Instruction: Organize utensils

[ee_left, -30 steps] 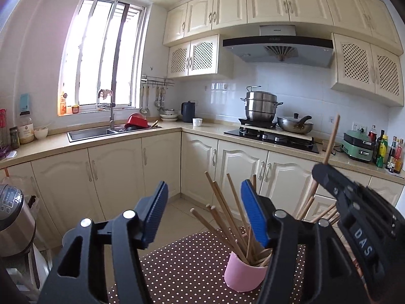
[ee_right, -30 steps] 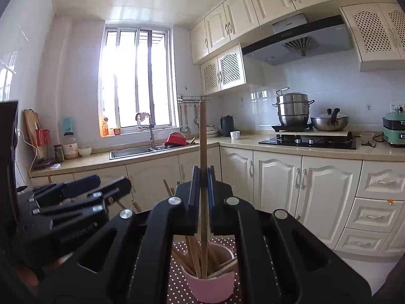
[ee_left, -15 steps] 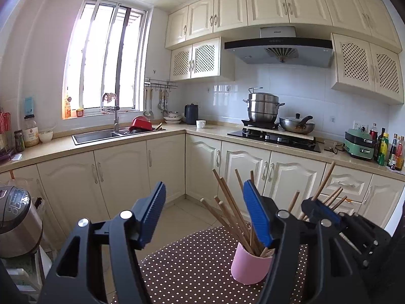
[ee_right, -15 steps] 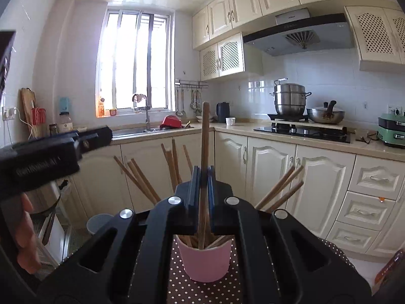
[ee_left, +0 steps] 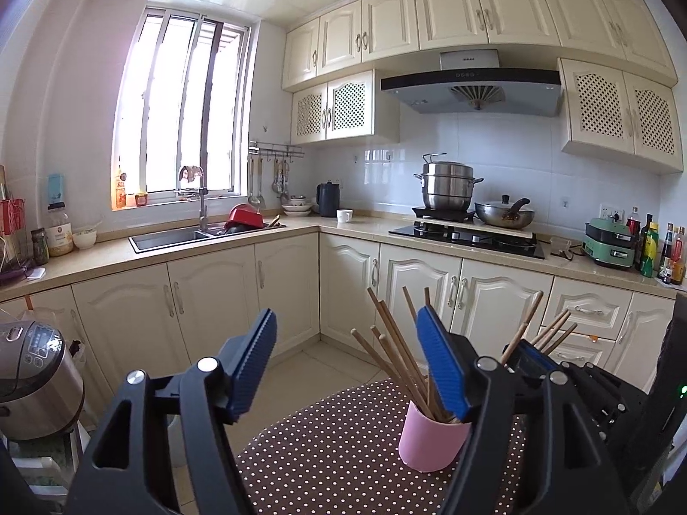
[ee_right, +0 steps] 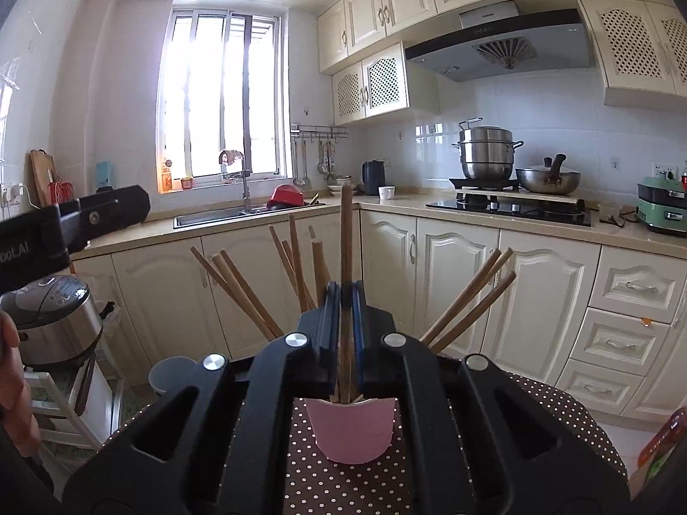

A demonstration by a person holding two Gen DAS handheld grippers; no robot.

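The right gripper (ee_right: 346, 300) points almost level over the pink cup (ee_right: 353, 431). Its blue pads are pinched tight on one wooden chopstick (ee_right: 346, 236). The stick stands straight up and down, with its low end inside the cup. The cup sits on a brown dotted tablecloth (ee_right: 558, 412). Other chopsticks (ee_right: 240, 292) in the cup lean out left and right.

The left gripper (ee_left: 345, 358) is off to the left of the cup. Its jaws have just been opening, with nothing between them.

A second ago the held stick was higher. Now it is lower in the cup.
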